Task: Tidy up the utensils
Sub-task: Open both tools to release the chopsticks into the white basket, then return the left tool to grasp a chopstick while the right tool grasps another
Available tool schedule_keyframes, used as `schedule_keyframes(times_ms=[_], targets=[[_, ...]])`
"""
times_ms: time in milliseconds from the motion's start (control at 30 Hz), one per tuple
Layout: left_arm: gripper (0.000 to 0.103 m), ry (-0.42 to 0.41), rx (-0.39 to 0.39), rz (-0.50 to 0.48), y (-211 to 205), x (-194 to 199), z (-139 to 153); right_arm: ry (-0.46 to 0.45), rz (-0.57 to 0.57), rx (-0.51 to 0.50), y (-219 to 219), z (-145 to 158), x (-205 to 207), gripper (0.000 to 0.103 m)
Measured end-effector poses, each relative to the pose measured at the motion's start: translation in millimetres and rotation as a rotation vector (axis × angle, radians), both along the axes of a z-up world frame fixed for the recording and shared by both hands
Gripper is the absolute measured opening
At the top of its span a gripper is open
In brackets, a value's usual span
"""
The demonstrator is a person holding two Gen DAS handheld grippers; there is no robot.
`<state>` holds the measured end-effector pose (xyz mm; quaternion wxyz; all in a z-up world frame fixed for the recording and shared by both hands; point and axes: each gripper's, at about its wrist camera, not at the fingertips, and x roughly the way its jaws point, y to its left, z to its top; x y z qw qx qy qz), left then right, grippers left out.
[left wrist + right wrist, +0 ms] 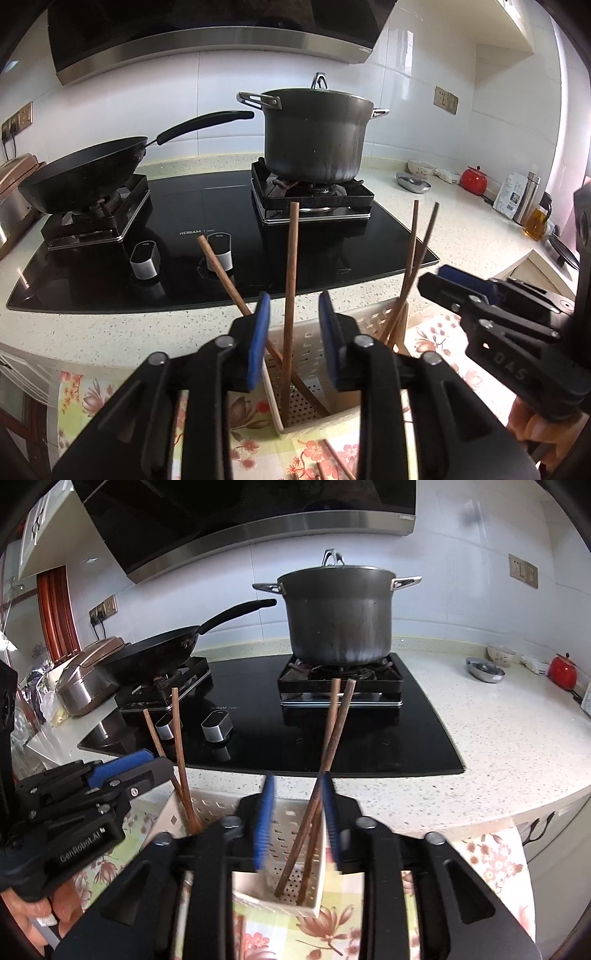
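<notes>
A white perforated utensil holder (365, 321) stands on a floral cloth in front of the hob. My left gripper (293, 339) is open just above it, blue pads either side of an upright wooden chopstick (290, 280) without pressing it. Another chopstick (221, 273) leans left out of the holder. My right gripper (297, 821) is open over the holder's (221, 805) other end. A pair of chopsticks (334, 734) stands between its pads, close to the right pad. Each view shows the other gripper at its edge: the right (439, 280), the left (155, 762).
A black wok (85, 173) and a grey lidded pot (314, 136) sit on the glass hob (207, 206) behind two knobs (146, 260). Loose chopsticks (336, 461) lie on the floral cloth (92, 398). Bowls, a red jar (476, 179) and bottles line the counter at right; a rice cooker (85, 679) stands left.
</notes>
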<state>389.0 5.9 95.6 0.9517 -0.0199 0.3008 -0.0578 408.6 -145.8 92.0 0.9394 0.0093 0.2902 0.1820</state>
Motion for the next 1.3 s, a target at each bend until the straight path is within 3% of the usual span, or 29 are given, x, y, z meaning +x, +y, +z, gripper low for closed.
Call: schedule_keyframes(times_ms=[200,267,400,467,767,967,1300], targets=[[0.029,-0.025,-0.02,0.008,6,-28,9,0.002,-0.039,0.017,-31,2,-28,0.037],[0.034,-0.031,-0.033,0.011,8,-42,10,0.002,-0.054,0.022,-43,-1,-42,0.045],[0.035,-0.015,-0.066,0.022,15,-79,0,0.025,-0.067,0.025,-61,-17,-75,0.049],[0.035,0.009,-0.09,0.033,20,-100,-13,0.049,-0.066,0.024,-68,-33,-96,0.055],[0.035,0.179,-0.073,0.04,16,-171,-95,0.228,0.008,-0.026,-64,-122,-161,0.056],[0.033,0.276,-0.03,0.012,1,-178,-134,0.262,0.027,-0.05,-56,-137,-171,0.056],[0.025,0.349,0.02,0.008,-11,-159,-165,0.278,0.05,-0.065,-49,-143,-168,0.06]])
